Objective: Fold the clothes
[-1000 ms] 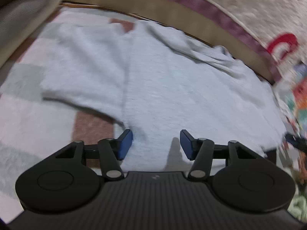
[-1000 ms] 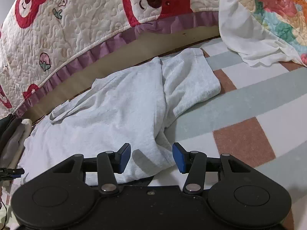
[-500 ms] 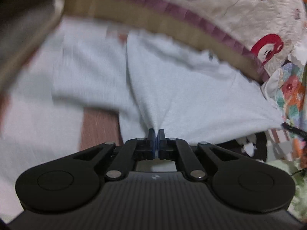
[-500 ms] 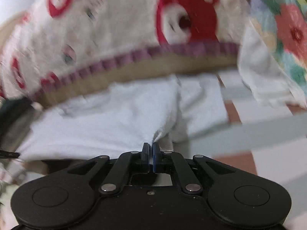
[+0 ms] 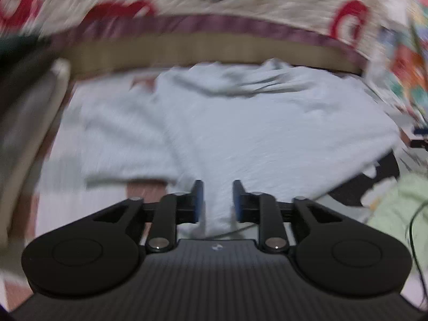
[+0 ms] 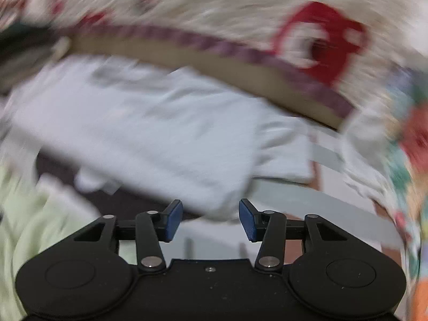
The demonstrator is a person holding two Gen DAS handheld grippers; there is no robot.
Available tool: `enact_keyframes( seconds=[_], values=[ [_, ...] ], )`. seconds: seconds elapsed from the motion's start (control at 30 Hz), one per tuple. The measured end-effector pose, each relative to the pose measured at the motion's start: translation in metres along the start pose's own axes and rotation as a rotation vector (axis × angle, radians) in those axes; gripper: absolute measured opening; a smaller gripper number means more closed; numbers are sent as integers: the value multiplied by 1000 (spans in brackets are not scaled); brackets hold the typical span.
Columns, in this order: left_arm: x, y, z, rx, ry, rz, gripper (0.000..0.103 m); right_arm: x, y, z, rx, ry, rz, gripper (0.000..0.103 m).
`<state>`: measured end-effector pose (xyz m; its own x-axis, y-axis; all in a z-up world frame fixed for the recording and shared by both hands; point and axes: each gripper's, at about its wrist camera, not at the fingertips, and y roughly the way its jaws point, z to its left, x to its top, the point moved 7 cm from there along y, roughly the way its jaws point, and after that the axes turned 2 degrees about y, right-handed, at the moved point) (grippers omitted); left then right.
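Observation:
A pale blue-white garment [image 5: 267,139] lies spread on the striped bed cover, blurred by motion. It also shows in the right wrist view [image 6: 149,133]. My left gripper [image 5: 217,200] is open, its blue pads either side of the garment's near hem, which lies loose between them. My right gripper [image 6: 210,220] is open just in front of the garment's near corner, holding nothing.
A quilted bedspread with red bears and a purple border [image 5: 214,24] hangs behind the garment. A pale green cloth [image 6: 34,214] and a dark cloth [image 5: 374,184] lie beside it. A floral quilt [image 6: 412,160] is at the right.
Half a second ago both grippers were shut on the garment's hem. Both have now opened and let it go, and the garment has shifted toward me.

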<state>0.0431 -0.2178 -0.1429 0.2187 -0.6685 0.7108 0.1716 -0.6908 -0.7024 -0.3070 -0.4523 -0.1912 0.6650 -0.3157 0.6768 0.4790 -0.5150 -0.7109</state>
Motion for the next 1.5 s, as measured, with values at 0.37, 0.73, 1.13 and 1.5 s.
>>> enact_keyframes(
  seconds=[0.37, 0.73, 1.13, 1.5],
  values=[
    [-16, 25, -60, -162, 299, 73, 41, 16, 53, 53, 76, -444, -39, 52],
    [47, 43, -4, -83, 189, -28, 55, 105, 40, -17, 401, 104, -88, 57],
    [131, 197, 114, -14, -107, 106, 51, 172, 210, -162, 137, 512, 9, 57],
    [125, 227, 127, -17, -177, 167, 69, 168, 249, -149, 151, 453, 19, 60]
  ],
)
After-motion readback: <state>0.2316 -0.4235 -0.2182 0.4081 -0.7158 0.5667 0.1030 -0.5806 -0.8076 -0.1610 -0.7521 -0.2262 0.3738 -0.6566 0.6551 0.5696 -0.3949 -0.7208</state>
